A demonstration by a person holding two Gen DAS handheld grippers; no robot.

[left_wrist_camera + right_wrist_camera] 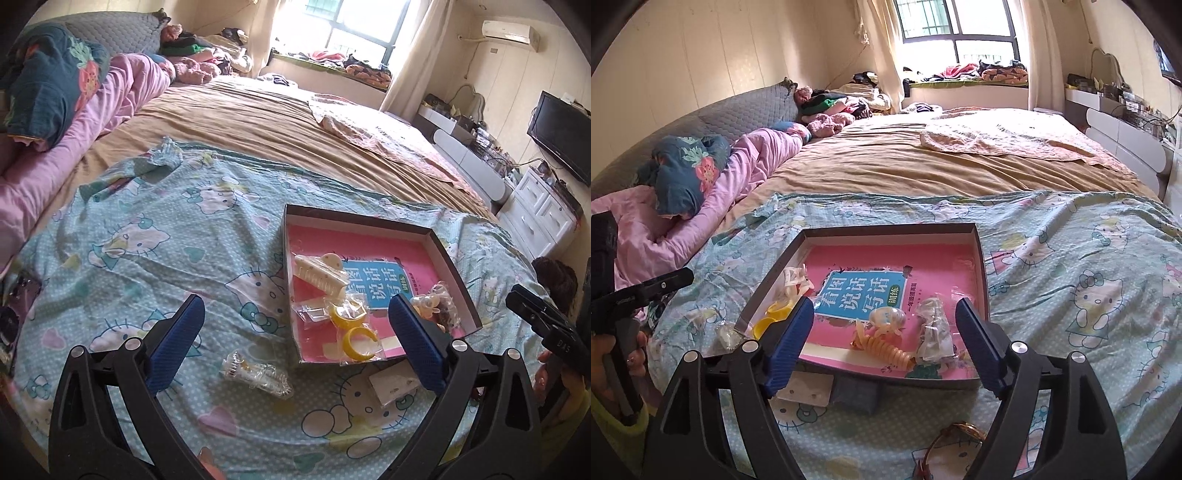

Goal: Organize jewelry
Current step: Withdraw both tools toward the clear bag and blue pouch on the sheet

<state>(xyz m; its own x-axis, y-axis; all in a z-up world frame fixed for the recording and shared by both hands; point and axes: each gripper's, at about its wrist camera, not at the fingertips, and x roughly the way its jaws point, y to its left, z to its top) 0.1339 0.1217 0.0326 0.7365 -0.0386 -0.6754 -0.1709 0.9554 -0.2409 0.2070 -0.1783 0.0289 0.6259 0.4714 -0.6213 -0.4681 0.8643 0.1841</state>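
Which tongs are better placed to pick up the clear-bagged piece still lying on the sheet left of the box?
Left. The open left tongs frame the clear-bagged piece on the sheet. The open right tongs face into the box.

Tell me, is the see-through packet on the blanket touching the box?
Apart. In the left wrist view the clear packet lies on the blanket with a strip of cloth showing between it and the box.

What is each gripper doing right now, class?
Left gripper: open, holding nothing.
Right gripper: open, holding nothing.
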